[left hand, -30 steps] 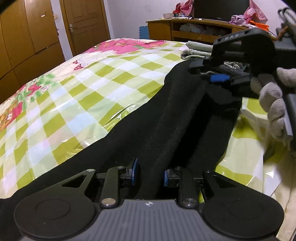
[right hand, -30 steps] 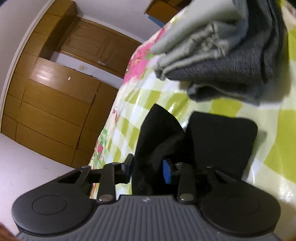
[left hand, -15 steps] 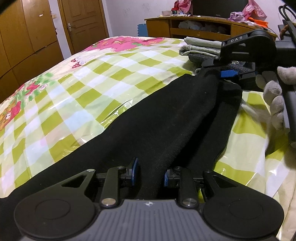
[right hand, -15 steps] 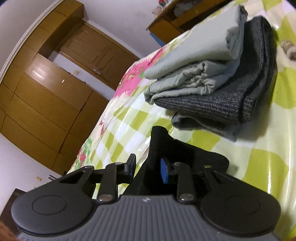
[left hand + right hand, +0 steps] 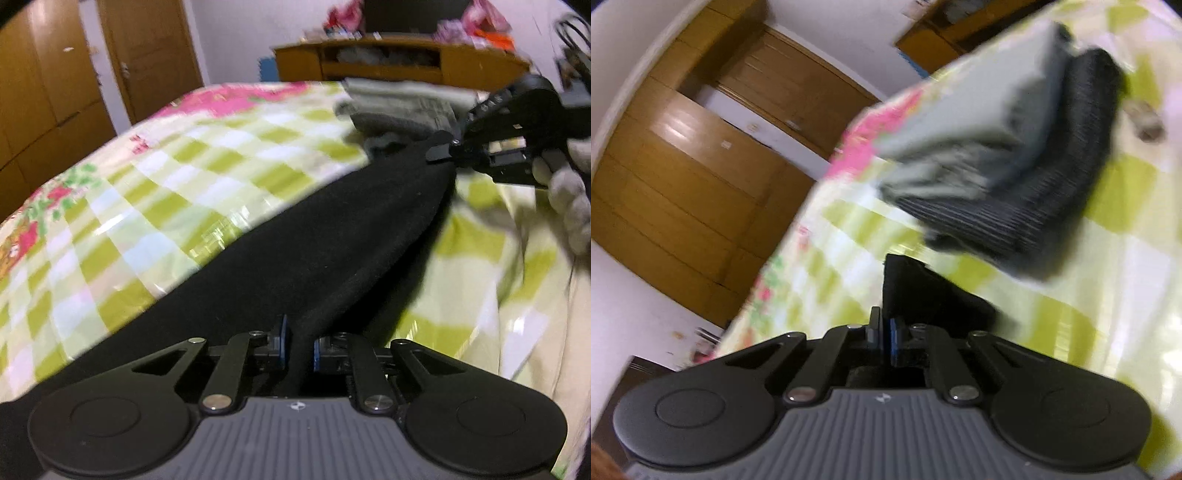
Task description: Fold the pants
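Black pants (image 5: 332, 229) lie lengthwise on the checked bed cover (image 5: 166, 206), pulled into a taut ridge between my two grippers. My left gripper (image 5: 299, 345) holds the near end; its jaws are closing, and the blue pads pinch a fold of the black cloth. At the far end my right gripper (image 5: 443, 151), held in a gloved hand (image 5: 569, 206), clamps the leg end. In the right wrist view the right gripper (image 5: 884, 332) has its jaws closing to a thin gap on the black pants (image 5: 923, 291), lifted off the cover.
A stack of folded grey clothes (image 5: 399, 107) (image 5: 997, 158) sits on the bed just beyond the pants' far end. A small grey object (image 5: 1145, 118) lies past it. A wooden cabinet (image 5: 388, 62), a door (image 5: 147, 55) and wardrobes (image 5: 44, 92) line the walls.
Both grippers' jaws have narrowed onto the black cloth. The right gripper drew back from the folded stack with the leg end, and the pants now stretch tight between the grippers.
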